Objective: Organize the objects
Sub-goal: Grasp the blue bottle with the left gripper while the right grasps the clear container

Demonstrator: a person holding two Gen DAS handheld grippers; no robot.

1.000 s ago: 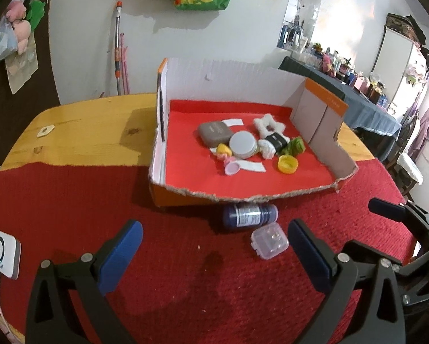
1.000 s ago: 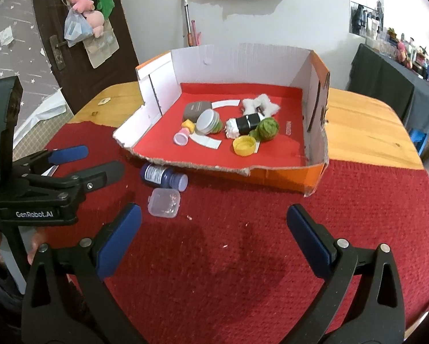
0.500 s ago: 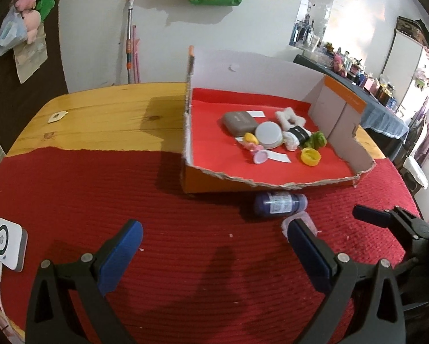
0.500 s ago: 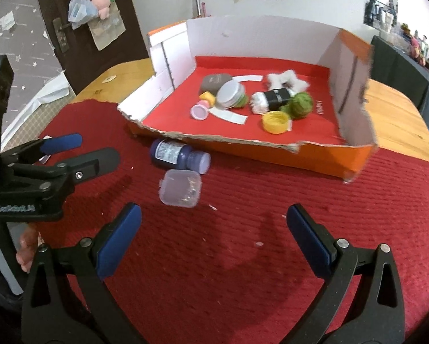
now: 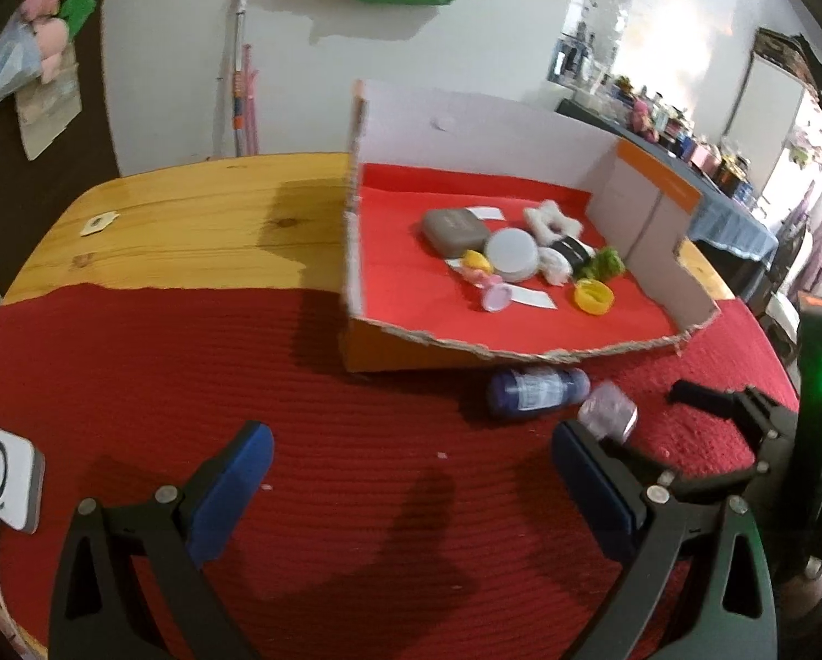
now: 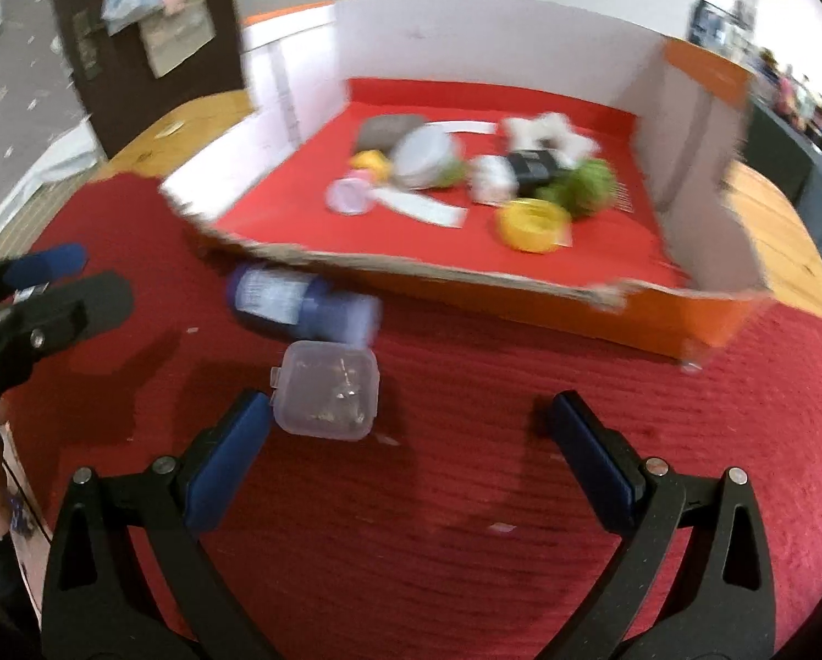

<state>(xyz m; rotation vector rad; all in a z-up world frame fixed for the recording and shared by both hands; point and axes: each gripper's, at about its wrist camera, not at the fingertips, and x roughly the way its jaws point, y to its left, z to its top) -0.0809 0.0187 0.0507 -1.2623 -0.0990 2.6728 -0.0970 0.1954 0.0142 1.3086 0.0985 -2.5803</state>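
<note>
The right claw (image 6: 408, 440) is hovering low over the red cloth (image 6: 465, 495) on the tabletop (image 5: 191, 220), its blue-padded jaws spread wide and gripping nothing. The clear plastic case (image 6: 327, 389) is lying on the cloth at the centre-left of the right wrist view, just beside the left-hand pad and partly inside the gap between the pads. The blue bottle (image 6: 301, 305) is lying on its side directly above the case in the frame, touching it or nearly so, against the front lip of the cardboard tray (image 6: 520, 280). The tray is holding small items, among them a yellow cap (image 6: 531, 223). The left claw (image 5: 411, 487) is also standing wide open and empty; in its view the case (image 5: 608, 412) is showing at the right, just above the right-hand pad.
</note>
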